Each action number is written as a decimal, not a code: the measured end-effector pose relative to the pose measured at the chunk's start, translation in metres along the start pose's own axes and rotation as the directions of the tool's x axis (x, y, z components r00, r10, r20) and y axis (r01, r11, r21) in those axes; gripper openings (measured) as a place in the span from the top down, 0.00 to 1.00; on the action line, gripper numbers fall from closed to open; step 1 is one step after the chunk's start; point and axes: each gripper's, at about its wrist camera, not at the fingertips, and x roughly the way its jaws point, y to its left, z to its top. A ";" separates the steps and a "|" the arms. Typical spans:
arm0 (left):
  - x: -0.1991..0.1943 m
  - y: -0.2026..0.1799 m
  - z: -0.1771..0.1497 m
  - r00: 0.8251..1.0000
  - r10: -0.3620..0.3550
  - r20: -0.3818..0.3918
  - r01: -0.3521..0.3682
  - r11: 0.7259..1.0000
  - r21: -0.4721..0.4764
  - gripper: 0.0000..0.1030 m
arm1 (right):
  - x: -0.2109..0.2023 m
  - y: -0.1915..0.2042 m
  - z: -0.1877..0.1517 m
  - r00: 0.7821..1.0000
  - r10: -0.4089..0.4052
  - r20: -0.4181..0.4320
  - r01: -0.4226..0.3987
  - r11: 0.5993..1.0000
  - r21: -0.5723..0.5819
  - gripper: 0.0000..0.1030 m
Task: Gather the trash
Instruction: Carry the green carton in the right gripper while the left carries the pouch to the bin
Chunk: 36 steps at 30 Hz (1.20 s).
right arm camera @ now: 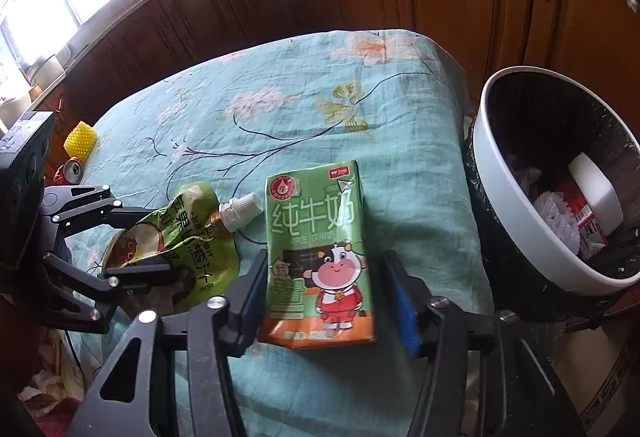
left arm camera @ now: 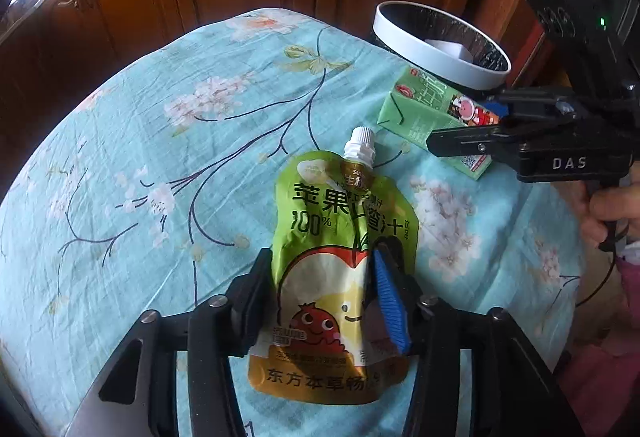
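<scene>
A: Crowding the table's (right arm camera: pixel 328 85) right edge: milk carton (right arm camera: pixel 320 253), straddled by the right gripper (right arm camera: pixel 326 307), jaws apart; trash bin (right arm camera: pixel 516 205) just beyond.
B: Left gripper (left arm camera: pixel 320 301) pinches the juice pouch (left arm camera: pixel 340 237) beside it. Far side bare cloth; yellow cup (right arm camera: pixel 81 139) and can (right arm camera: pixel 72 170) at the left edge.
</scene>
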 end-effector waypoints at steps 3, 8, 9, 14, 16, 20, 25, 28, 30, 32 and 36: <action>-0.008 0.008 -0.008 1.000 -0.021 0.012 0.022 0.998 -0.055 0.62 | -0.003 -0.002 -0.007 1.000 0.022 0.019 -0.022 0.999 0.029 0.54; -0.023 -0.001 -0.020 0.998 0.020 0.064 -0.015 0.996 -0.088 0.66 | -0.016 -0.004 -0.015 0.997 0.052 0.055 -0.055 0.996 0.069 0.55; -0.027 -0.002 -0.022 0.997 0.022 0.077 -0.014 0.995 -0.103 0.66 | -0.020 -0.005 -0.016 0.996 0.057 0.068 -0.063 0.995 0.081 0.55; -0.048 -0.014 -0.027 0.987 0.047 0.152 -0.019 0.984 -0.180 0.66 | -0.038 -0.007 -0.022 0.990 0.069 0.126 -0.084 0.989 0.123 0.55; -0.054 -0.020 -0.027 0.983 0.046 0.180 -0.008 0.979 -0.204 0.66 | -0.043 -0.009 -0.025 0.987 0.071 0.144 -0.091 0.986 0.139 0.55; -0.057 -0.035 -0.023 0.976 0.050 0.211 -0.003 0.976 -0.217 0.66 | -0.052 -0.014 -0.031 0.983 0.066 0.172 -0.095 0.981 0.168 0.55; -0.053 -0.056 -0.014 0.975 0.043 0.216 0.000 0.980 -0.197 0.66 | -0.068 -0.026 -0.039 0.977 0.050 0.208 -0.093 0.975 0.203 0.55; -0.050 -0.067 -0.007 0.976 0.035 0.216 0.005 0.984 -0.180 0.66 | -0.080 -0.036 -0.043 0.973 0.032 0.231 -0.084 0.972 0.220 0.55; -0.048 -0.073 -0.001 0.976 0.030 0.215 0.006 0.986 -0.167 0.66 | -0.086 -0.043 -0.046 0.970 0.021 0.242 -0.079 0.969 0.233 0.55; -0.045 -0.078 0.006 0.976 0.028 0.216 0.006 0.987 -0.159 0.66 | -0.091 -0.049 -0.048 0.968 0.007 0.251 -0.071 0.967 0.245 0.55; -0.040 -0.087 0.020 0.975 0.033 0.221 -0.002 0.990 -0.140 0.66 | -0.099 -0.065 -0.051 0.963 -0.011 0.268 -0.064 0.960 0.272 0.55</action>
